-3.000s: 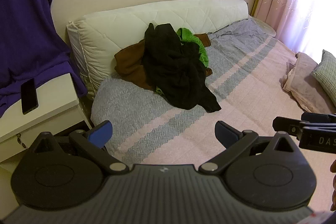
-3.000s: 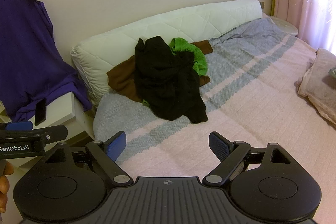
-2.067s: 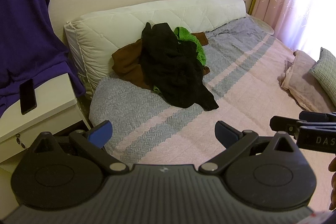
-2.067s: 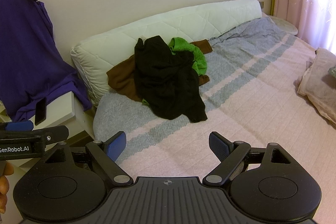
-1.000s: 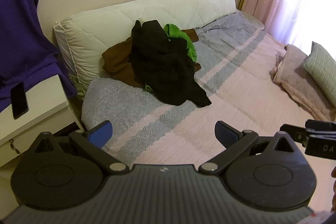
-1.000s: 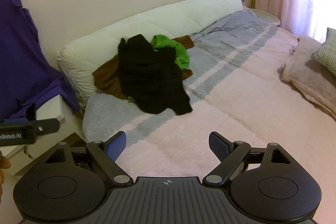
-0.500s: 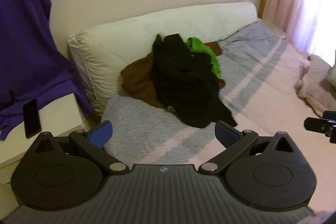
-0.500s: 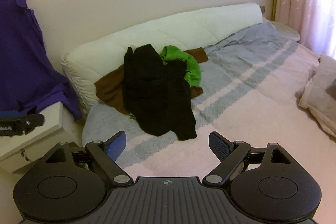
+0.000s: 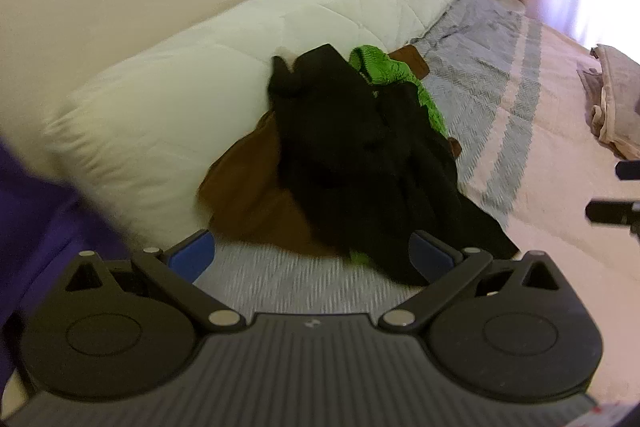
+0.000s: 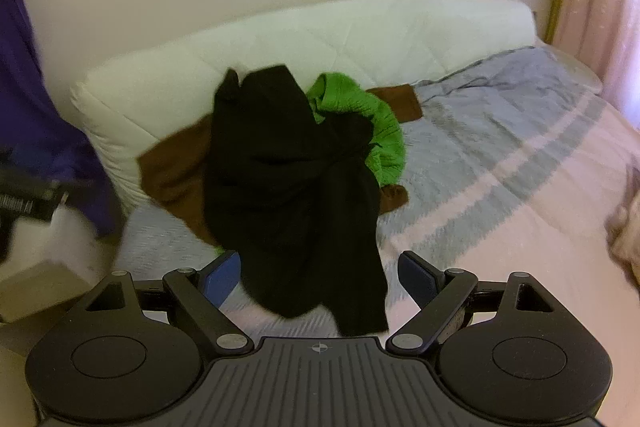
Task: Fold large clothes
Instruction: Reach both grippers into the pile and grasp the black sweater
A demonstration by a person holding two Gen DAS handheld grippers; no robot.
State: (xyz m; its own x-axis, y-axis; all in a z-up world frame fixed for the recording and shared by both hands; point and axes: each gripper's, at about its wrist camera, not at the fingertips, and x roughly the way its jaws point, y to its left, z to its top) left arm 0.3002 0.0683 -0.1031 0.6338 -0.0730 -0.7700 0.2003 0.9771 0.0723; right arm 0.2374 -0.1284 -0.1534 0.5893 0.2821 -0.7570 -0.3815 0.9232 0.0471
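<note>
Both cameras are showing the clothes pile far larger and lower in view than a few seconds ago, so I am closing in on it. I am holding the left gripper (image 9: 310, 253) with its jaws spread wide and nothing between them, and the right gripper (image 10: 320, 273) is gaping just as wide and just as empty. Between the right gripper's blue pads the lower hem of the black garment (image 10: 296, 187) is showing, though I cannot tell whether the pads are touching cloth yet. That black garment is lying crumpled on top of the heap, draping down over a brown garment (image 10: 176, 167) and partly covering a green garment (image 10: 372, 123), all bunched against the white quilted bolster (image 10: 320, 39) at the head of the bed (image 10: 500, 179). As I am judging it, the folding itself is not begun: nothing is lifted, spread flat or creased, and no folded piece from this heap is showing anywhere. Everything is remaining to do: pulling the black piece free, laying it out on the pink and grey bedspread, then folding it, and repeating for the others.
</note>
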